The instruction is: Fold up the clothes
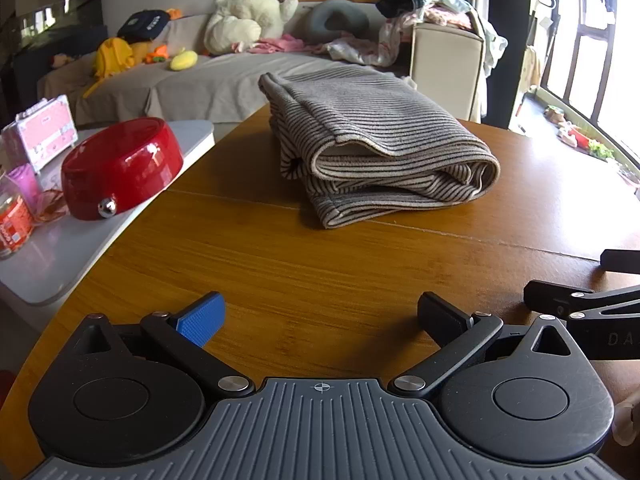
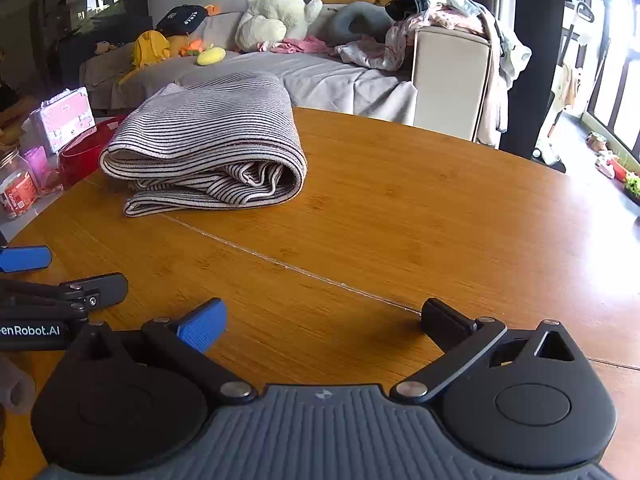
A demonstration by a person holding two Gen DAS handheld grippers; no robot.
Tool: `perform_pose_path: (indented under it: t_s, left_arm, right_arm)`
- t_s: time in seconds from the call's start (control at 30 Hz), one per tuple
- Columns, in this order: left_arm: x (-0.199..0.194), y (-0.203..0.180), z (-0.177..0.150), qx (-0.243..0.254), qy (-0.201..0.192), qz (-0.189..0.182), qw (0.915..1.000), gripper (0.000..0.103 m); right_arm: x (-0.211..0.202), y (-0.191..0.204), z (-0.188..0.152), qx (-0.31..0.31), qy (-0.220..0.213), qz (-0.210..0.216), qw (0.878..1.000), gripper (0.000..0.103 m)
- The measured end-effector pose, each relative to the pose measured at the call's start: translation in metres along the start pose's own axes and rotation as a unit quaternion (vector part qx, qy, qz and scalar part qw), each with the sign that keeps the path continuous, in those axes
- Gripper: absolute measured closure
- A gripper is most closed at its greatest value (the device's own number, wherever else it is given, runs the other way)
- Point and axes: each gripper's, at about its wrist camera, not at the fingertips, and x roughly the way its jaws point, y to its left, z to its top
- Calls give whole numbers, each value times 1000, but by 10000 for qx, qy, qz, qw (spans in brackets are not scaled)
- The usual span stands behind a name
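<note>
ahead on the wooden table [image 1: 280,264] lies the folded striped garment [image 1: 372,148], its long axis running near to far, closer to my left gripper [image 1: 320,316]; both it and my right gripper [image 2: 324,320] are spread, pinching nothing.

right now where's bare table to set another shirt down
Bare wood lies right of the folded striped garment, out to the round table's far edge, and between the garment and both open grippers, left and right. The white side table with the red bowl is crowded.

Round wooden table [image 1: 280,264], glossy red bowl [image 1: 120,168] at nine o'clock, pink case [image 1: 40,132] beyond, cream plush duck [image 1: 248,12] at twelve on grey sofa [image 1: 224,80]
</note>
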Motion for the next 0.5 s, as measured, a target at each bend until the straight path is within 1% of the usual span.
perform_pose_path:
  t_s: [0.1,0.17,0.27,0.4,0.5]
  left_arm:
    - [9,-1,8,18,3,-15,10000,0]
    - [22,-1,19,13,7,2,10000,0]
    - [48,5,42,-129,5,134,9998,0]
    - [75,16,66,-169,3,137,9998,0]
    - [83,33,73,-435,-2,429,9981,0]
  right_arm:
    - [-1,0,-1,15,-3,-18,10000,0]
    - [-1,0,-1,27,-5,-31,10000,0]
    - [-2,-1,-1,34,-7,-32,10000,0]
    - [-2,-3,-2,48,-14,-28,10000,0]
    - [-2,-3,-2,55,-16,-34,10000,0]
